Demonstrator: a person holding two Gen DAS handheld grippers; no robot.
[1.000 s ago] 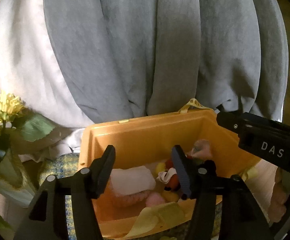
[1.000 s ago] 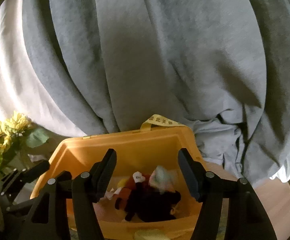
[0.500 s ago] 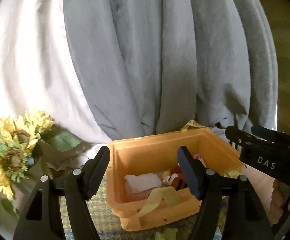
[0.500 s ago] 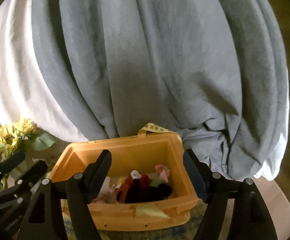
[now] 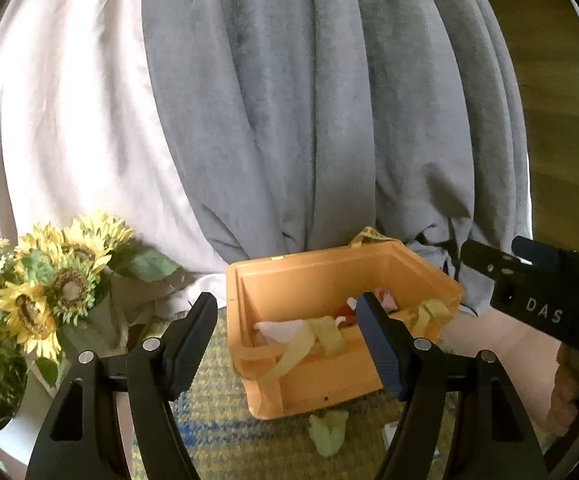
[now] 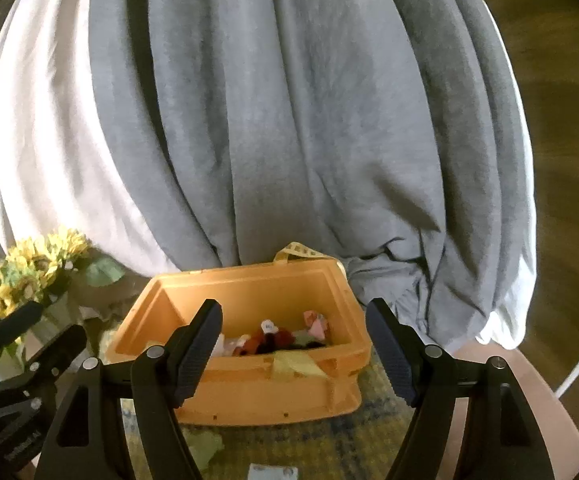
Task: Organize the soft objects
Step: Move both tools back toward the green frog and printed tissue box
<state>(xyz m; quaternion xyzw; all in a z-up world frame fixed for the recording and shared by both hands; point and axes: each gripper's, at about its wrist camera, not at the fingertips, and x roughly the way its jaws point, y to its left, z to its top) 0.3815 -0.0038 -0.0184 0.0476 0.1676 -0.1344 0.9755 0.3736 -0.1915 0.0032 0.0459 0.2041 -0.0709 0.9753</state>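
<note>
An orange plastic bin (image 6: 249, 388) sits upright on the surface, holding a jumble of soft toys (image 6: 277, 338) in red, black, pink and white. A pale green soft piece (image 5: 328, 428) lies just in front of it.

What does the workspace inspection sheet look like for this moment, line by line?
Surface: a yellow and blue woven mat on a pale round table.
Job's things: an orange bin on the mat, holding a mixed pile of soft toys; a yellow strap hangs over its front rim.
Clutter: a pale green soft toy lies on the mat in front of the bin; a small white card lies nearer the camera.
Grippers: left gripper and right gripper both open, holding nothing, apart from the bin.
Cables: nothing seen.
Surroundings: sunflowers at left, grey curtain and white curtain behind.
</note>
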